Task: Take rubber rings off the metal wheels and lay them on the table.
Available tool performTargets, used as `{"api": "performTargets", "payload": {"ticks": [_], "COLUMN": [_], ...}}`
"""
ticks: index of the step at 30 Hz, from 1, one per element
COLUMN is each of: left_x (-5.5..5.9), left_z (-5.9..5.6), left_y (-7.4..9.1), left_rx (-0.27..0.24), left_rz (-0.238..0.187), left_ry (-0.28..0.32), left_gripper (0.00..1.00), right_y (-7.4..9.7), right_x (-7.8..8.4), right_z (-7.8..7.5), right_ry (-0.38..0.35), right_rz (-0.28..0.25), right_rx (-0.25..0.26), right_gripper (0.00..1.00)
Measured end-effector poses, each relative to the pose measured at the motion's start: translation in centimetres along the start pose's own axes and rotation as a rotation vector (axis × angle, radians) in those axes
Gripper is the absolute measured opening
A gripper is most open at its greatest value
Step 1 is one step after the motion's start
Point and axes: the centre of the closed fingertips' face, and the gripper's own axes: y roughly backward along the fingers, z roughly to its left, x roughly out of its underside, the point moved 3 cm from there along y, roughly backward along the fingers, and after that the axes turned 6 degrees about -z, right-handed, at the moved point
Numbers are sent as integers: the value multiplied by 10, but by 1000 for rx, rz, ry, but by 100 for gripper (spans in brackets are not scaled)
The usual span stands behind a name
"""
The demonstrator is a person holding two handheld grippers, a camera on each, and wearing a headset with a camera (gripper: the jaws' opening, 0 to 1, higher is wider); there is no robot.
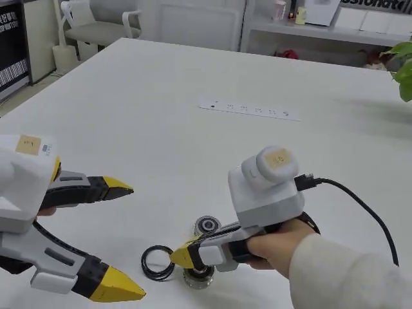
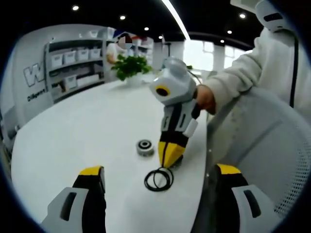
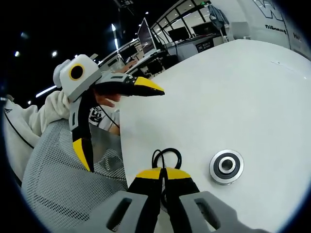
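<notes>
Presently: rubber rings (image 1: 145,264) flat on white table (image 1: 193,141), beside metal wheel (image 1: 207,225)
Left gripper (image 1: 137,241) jaws spread wide, empty; right gripper (image 1: 180,256) jaws pressed together, tips touching the rings

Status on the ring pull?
Left claw open, off the work. Right claw shut, tips at rubber rings lying on table. One wheel beside, second wheel under right claw. Nothing blocking.

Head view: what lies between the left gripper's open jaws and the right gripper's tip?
Black rubber rings, flat on the table, close to the right gripper; the left gripper view confirms it.
</notes>
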Motion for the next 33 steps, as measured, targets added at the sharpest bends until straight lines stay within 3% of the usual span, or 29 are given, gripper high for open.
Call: {"api": "performTargets", "payload": {"ticks": [12, 33], "left_x": [1, 2], "left_z": [1, 2], "left_y": [1, 2], "left_rx": [-4, -11], "left_rz": [2, 7], "left_ry": [6, 17], "left_gripper": [94, 94], "right_y": [0, 12], "right_x": [-1, -16], "right_z": [-3, -9], "right_ry": [31, 29], "right_rz": [7, -56], "right_rx": [16, 49], "right_gripper": [4, 10]}}
